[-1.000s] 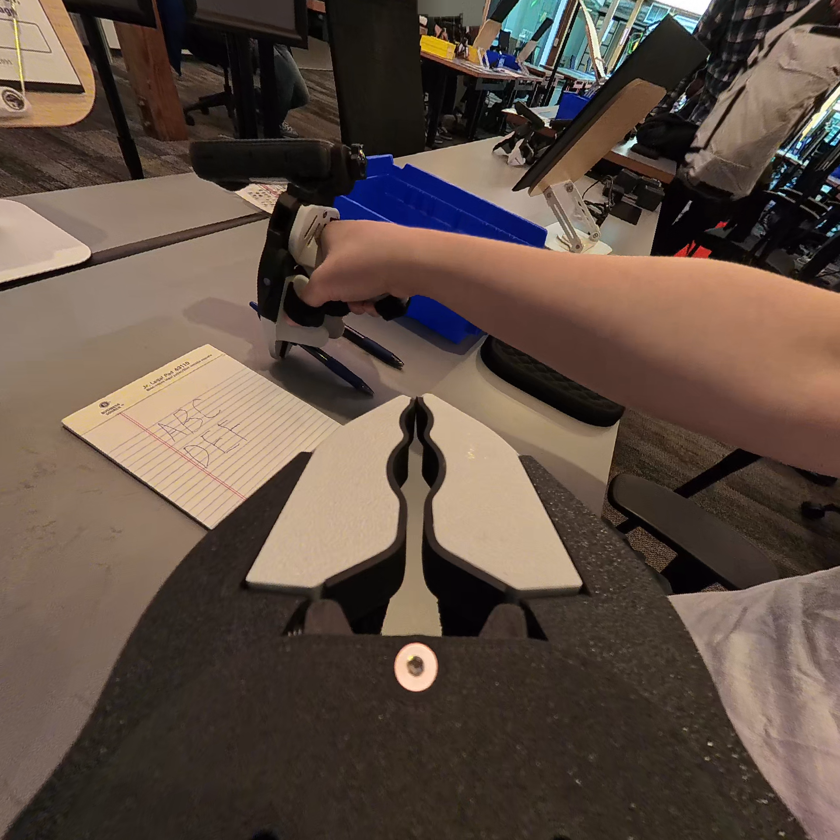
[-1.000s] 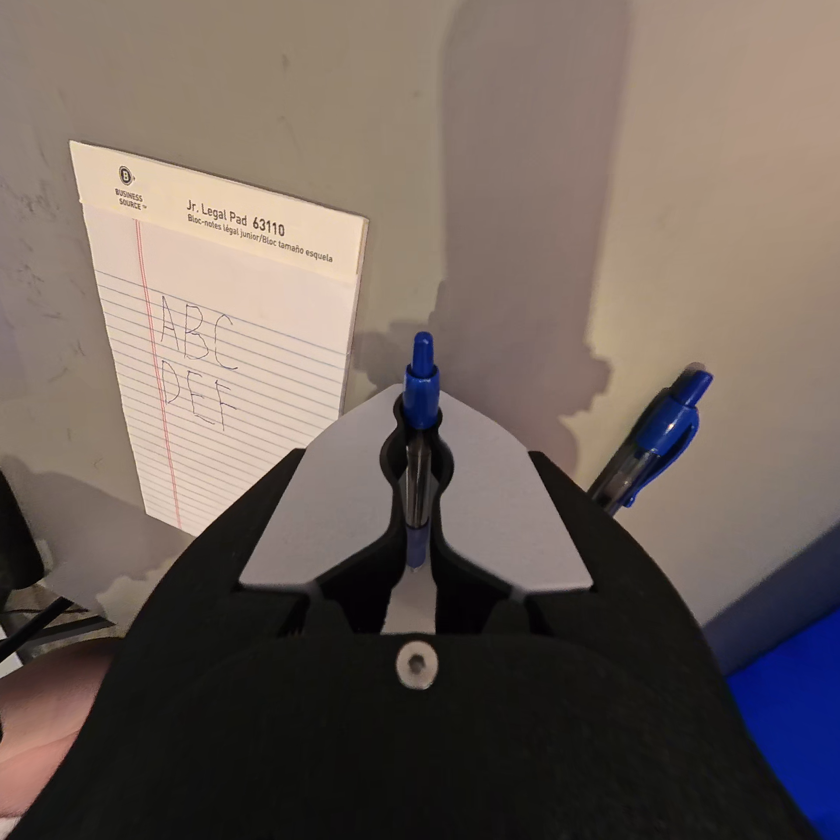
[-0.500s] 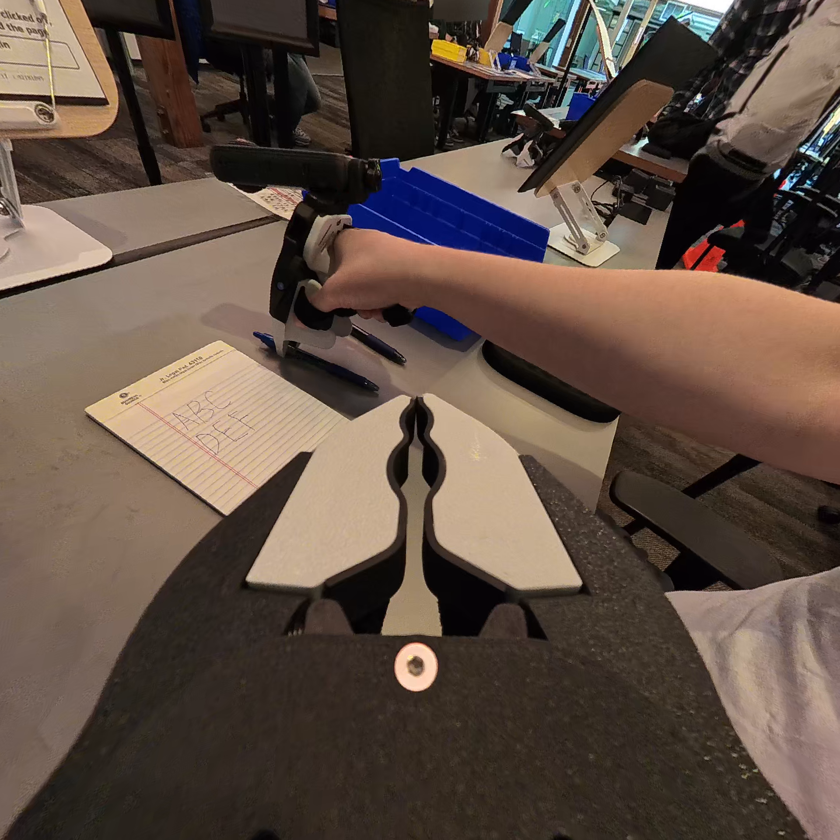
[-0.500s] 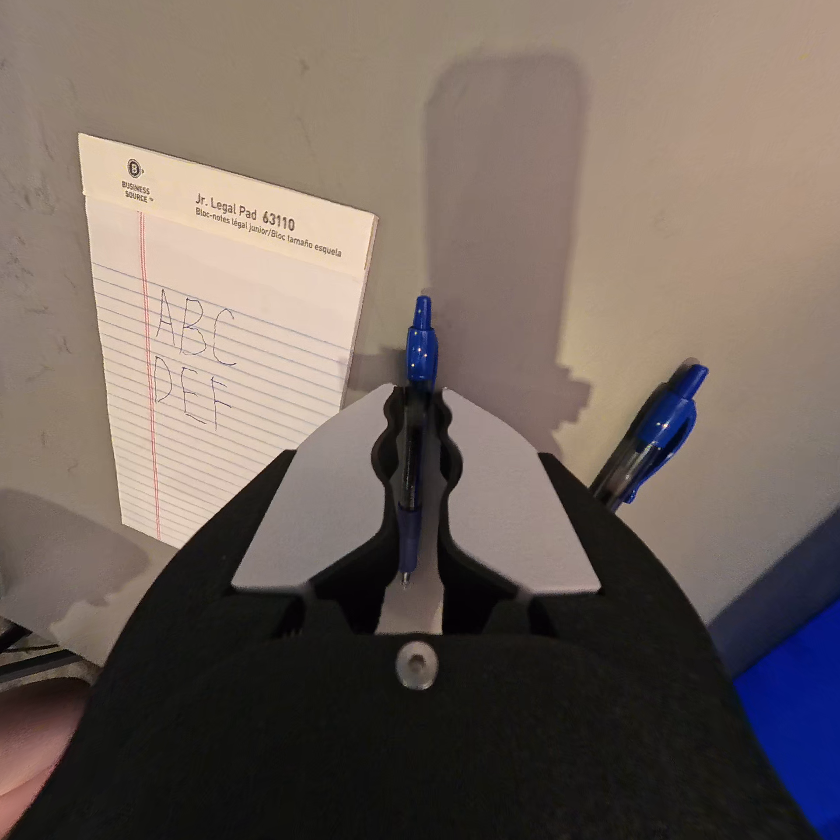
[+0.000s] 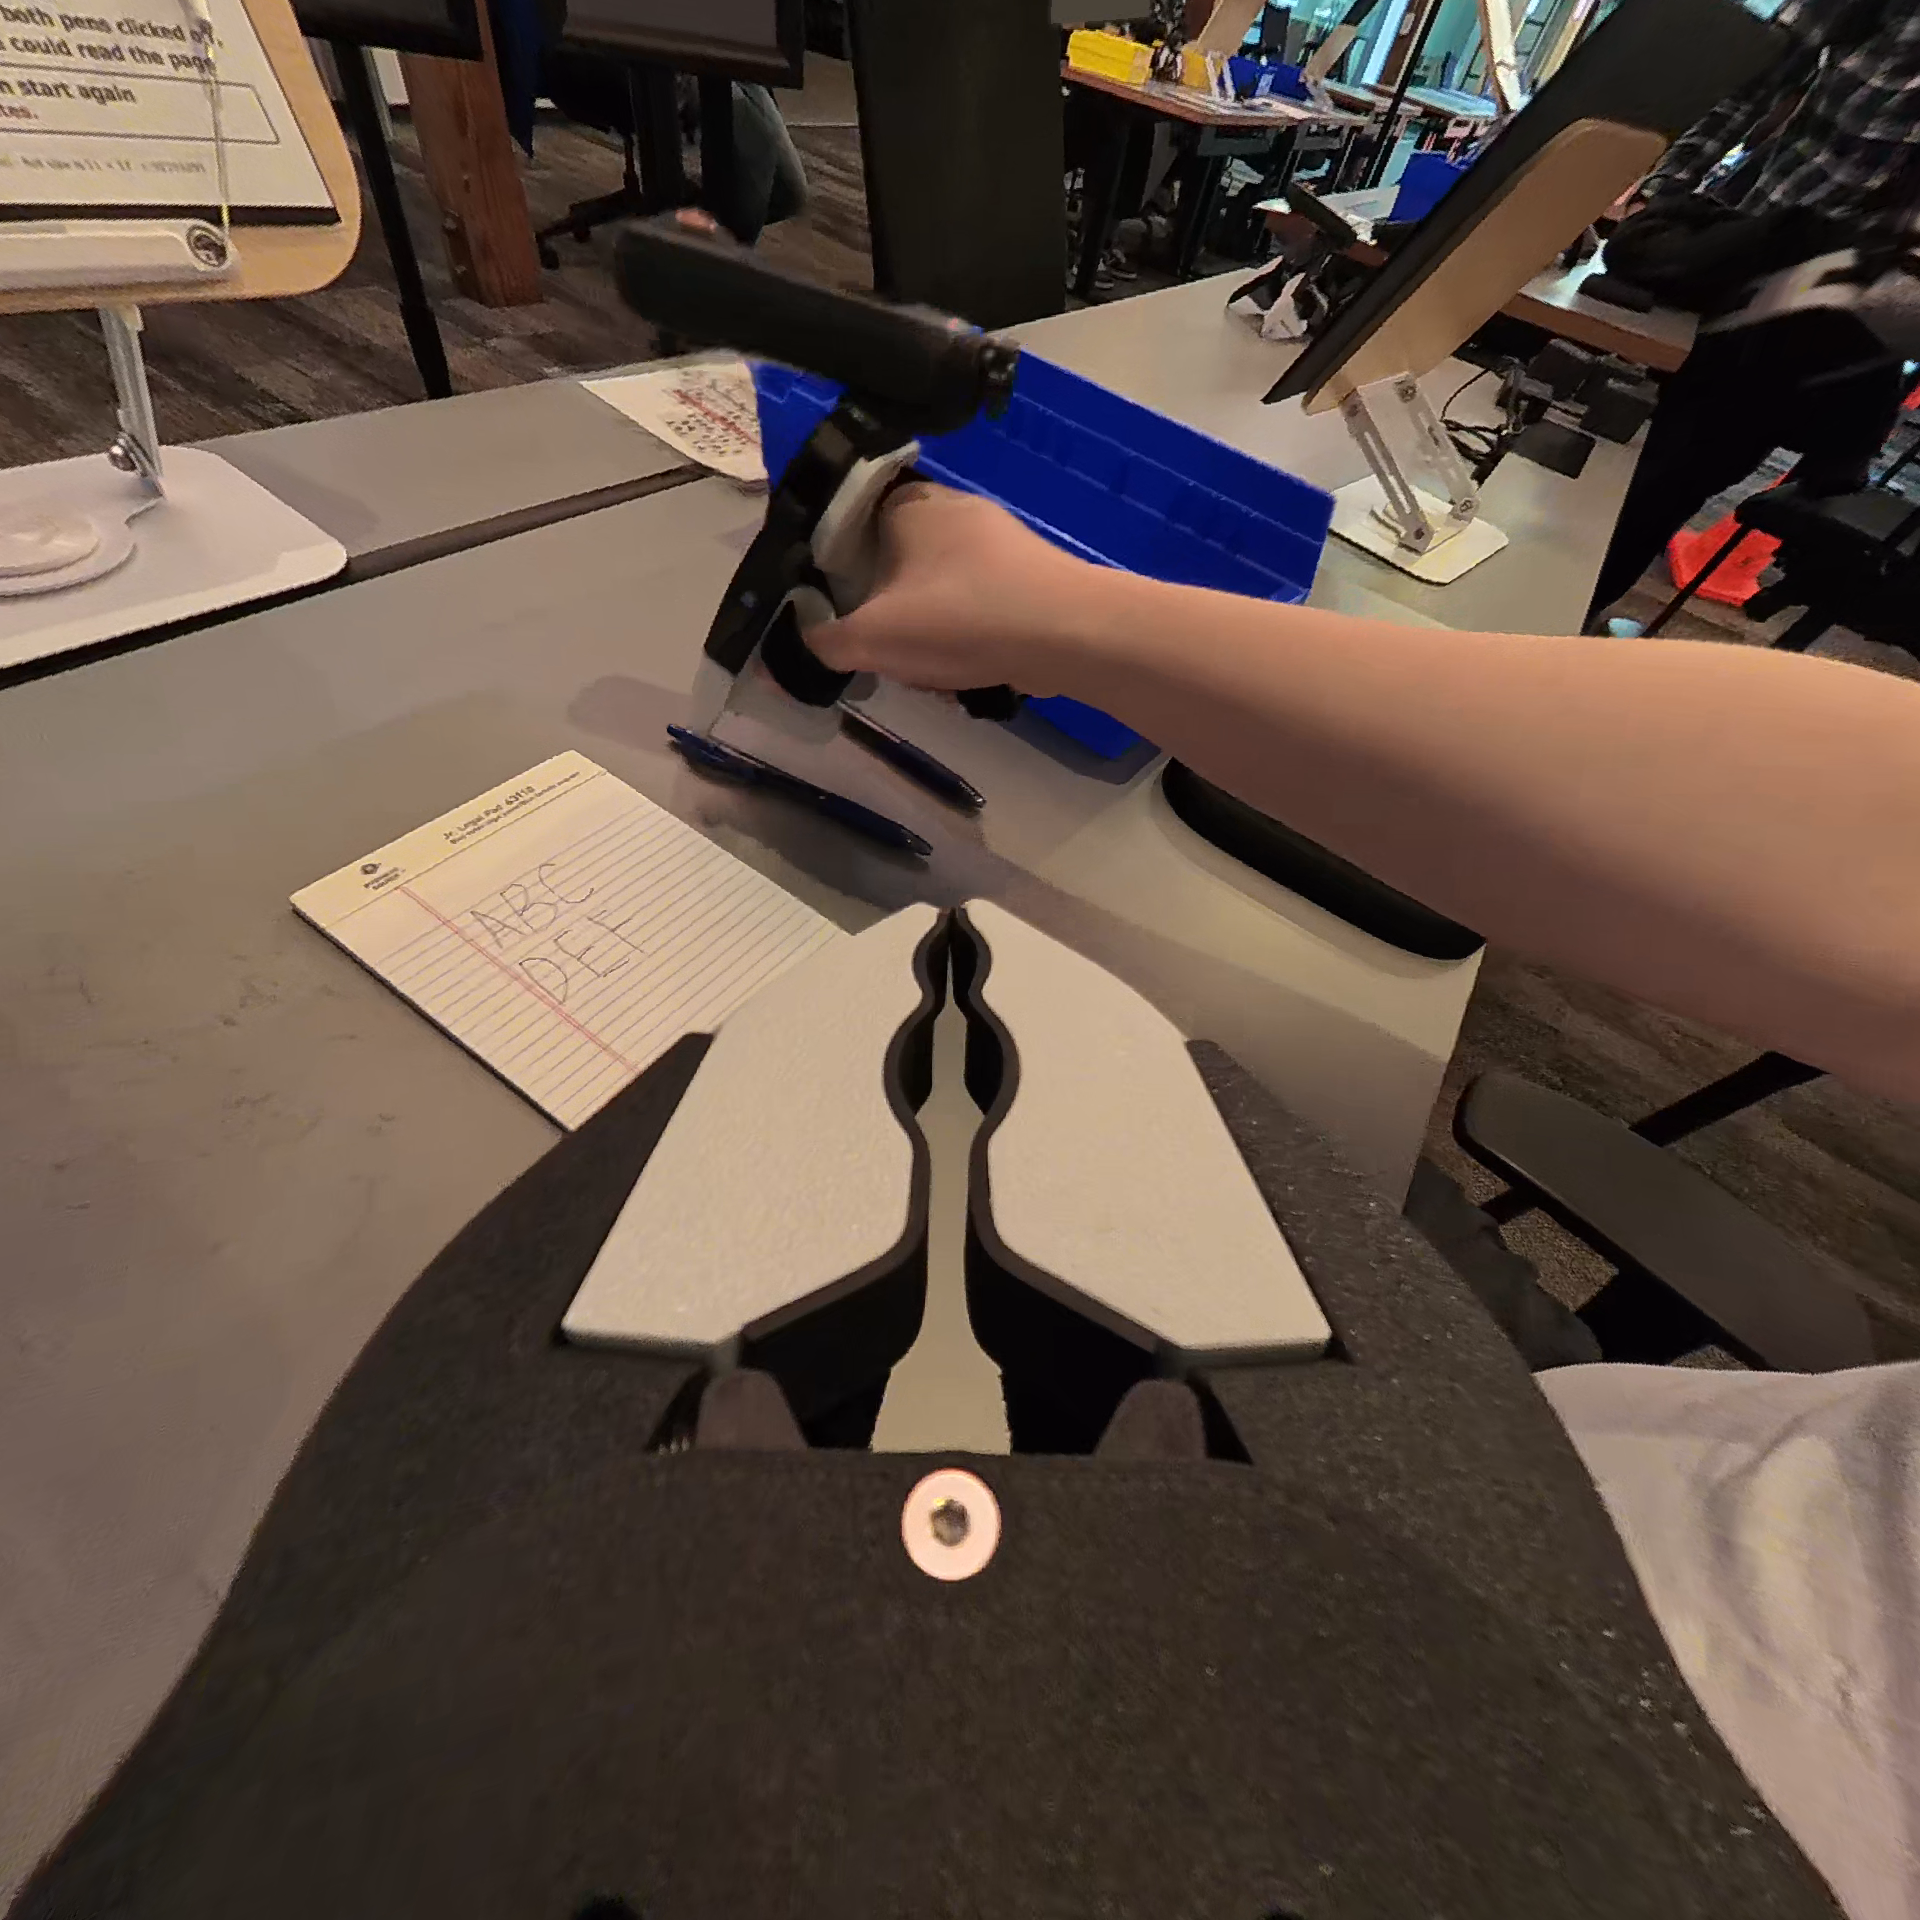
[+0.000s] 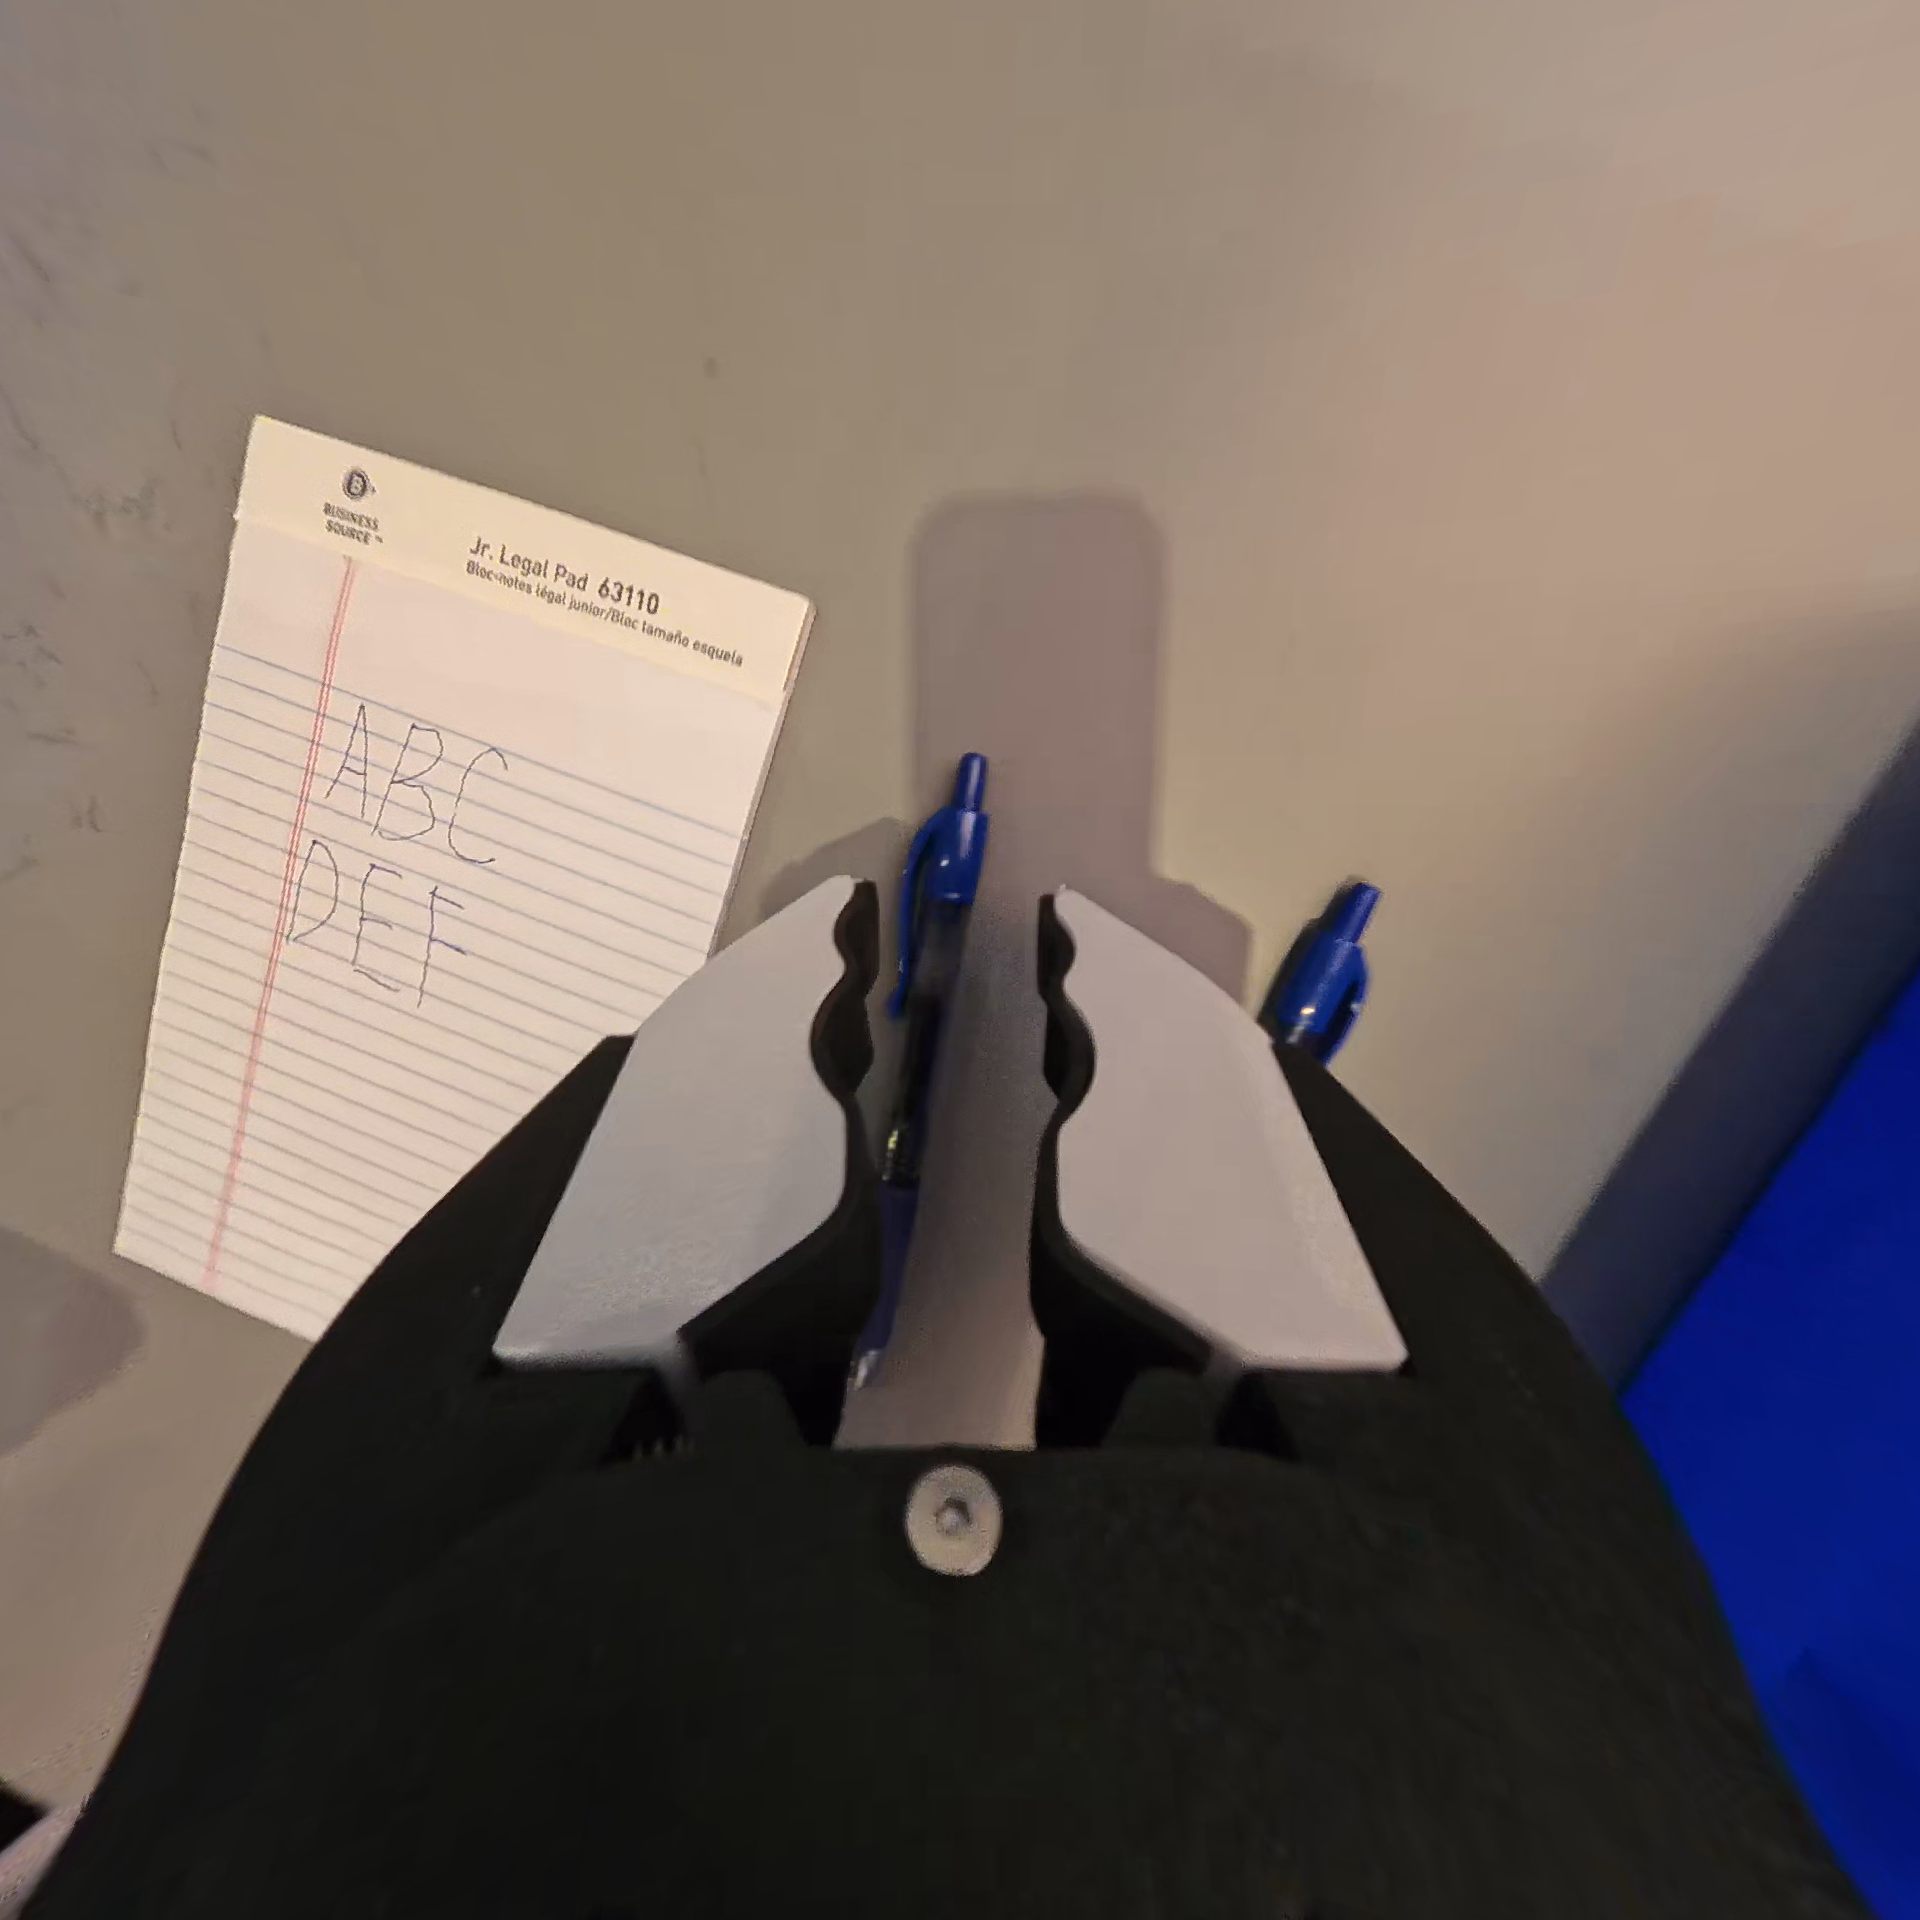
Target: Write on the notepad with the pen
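A white lined notepad (image 6: 447, 894) with two rows of handwritten letters lies on the grey table; it also shows in the left wrist view (image 5: 561, 935). A blue pen (image 6: 930, 997) lies on the table just right of the pad, between the spread fingers of my right gripper (image 6: 956, 894), which is open and above it. The same pen shows in the left wrist view (image 5: 800, 790) under the right gripper (image 5: 727, 717). A second blue pen (image 6: 1325, 971) lies farther right. My left gripper (image 5: 954, 914) is shut and empty near the table's front edge.
A blue bin (image 5: 1122, 499) stands behind the pens, its edge at the right in the right wrist view (image 6: 1787, 1247). A document stand (image 5: 125, 208) is at the back left, a tablet stand (image 5: 1455, 312) at the back right. A chair armrest (image 5: 1662, 1216) sits beside the table.
My right gripper opened and let go of the pen, which now lies flat on the table beside the pad. The right gripper lifted a little. The left gripper stayed shut.
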### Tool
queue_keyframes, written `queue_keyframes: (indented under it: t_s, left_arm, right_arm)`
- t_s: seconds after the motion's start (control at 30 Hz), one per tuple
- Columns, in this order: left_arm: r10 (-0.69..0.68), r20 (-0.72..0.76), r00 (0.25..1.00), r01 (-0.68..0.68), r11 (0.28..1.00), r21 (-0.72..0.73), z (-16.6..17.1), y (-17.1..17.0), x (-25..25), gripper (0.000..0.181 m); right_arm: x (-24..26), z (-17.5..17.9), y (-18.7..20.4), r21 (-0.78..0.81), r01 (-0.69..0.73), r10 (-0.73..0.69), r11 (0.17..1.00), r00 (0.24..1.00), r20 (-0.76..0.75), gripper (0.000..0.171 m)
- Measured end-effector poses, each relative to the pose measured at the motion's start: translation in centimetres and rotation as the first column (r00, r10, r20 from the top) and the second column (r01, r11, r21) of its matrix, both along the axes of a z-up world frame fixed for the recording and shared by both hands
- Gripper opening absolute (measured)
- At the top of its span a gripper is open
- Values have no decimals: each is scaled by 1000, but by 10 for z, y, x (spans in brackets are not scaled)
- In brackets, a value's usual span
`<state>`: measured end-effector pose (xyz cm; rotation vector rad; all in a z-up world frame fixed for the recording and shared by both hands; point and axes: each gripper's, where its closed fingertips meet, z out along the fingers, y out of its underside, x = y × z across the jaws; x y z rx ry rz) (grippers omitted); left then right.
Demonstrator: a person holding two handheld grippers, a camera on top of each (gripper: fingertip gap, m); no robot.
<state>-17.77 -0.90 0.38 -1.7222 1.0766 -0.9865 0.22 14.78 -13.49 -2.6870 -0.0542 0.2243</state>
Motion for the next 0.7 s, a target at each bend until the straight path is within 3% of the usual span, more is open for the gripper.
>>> queue_keyframes:
  t_s: [0.23, 0.4, 0.53, 0.7]
  left_arm:
    - [52, -56, 997, -53, 998, -17, -18, 19, 6, 4]
    - [146, -102, 984, -141, 988, 58, -16, 46, 7, 16]
    - [280, -134, 951, -261, 955, 143, -8, 76, 3, 39]
    - [502, -139, 854, -448, 844, 296, 2, 111, -10, 82]
  right_arm:
    - [13, 38, -2, 256, -29, -2, 966, 993, 119, 30]
    - [13, 61, -17, 372, -38, -22, 927, 988, 155, 37]
    - [8, 74, -32, 435, -40, -42, 900, 983, 177, 48]
    - [-3, 90, -47, 501, -31, -89, 865, 973, 214, 75]
